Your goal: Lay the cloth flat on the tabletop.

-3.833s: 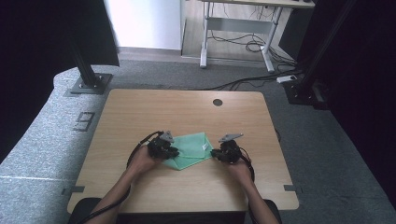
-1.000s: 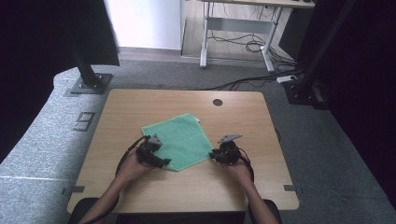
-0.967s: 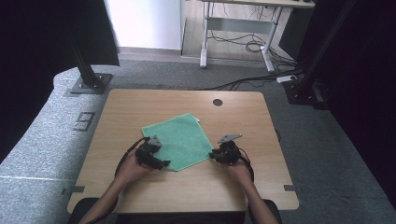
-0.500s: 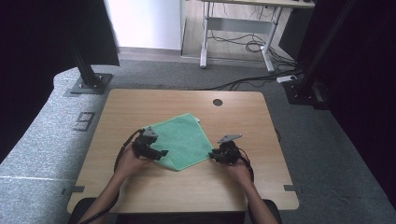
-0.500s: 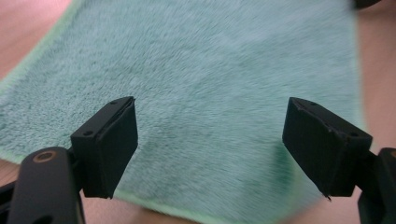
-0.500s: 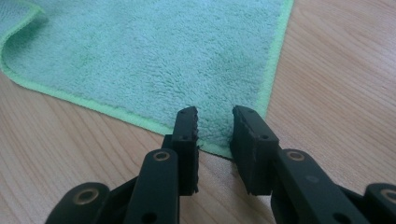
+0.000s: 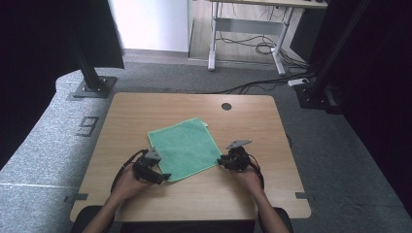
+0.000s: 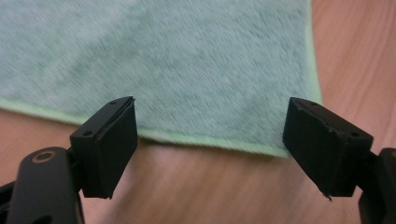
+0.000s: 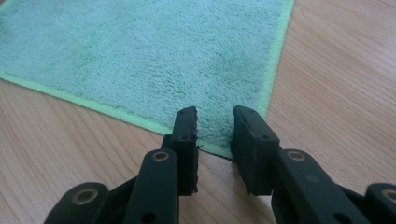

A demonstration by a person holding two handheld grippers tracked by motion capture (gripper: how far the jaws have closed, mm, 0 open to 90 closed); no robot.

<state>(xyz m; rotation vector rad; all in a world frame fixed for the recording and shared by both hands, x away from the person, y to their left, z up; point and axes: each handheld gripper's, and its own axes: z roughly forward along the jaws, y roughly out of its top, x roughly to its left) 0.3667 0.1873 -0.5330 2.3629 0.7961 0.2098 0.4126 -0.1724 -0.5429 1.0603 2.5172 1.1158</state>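
Lying flat on the wooden table (image 7: 145, 111), a green towel (image 7: 184, 148) sits near the middle, toward the person's side, turned like a diamond. Its corners point roughly away, toward the person, left and right. It looks close to square, so no clear long axis; a small tag shows at the far corner.

Left gripper (image 7: 163, 178) sits at the near edge close to the near corner, jaws wide apart, nothing between them; in the left gripper view the hem (image 8: 205, 140) runs just ahead of the fingertips, not touched. Right gripper (image 7: 222, 160) is at the right corner, jaws narrowed but with a gap; in the right gripper view the corner lies right at the tips, and I can't tell if the pads pinch it.

Risks: the right jaws may close on air or only the hem and slip off. The left may catch table instead of cloth. Uneven grips would drag the towel and wrinkle it.
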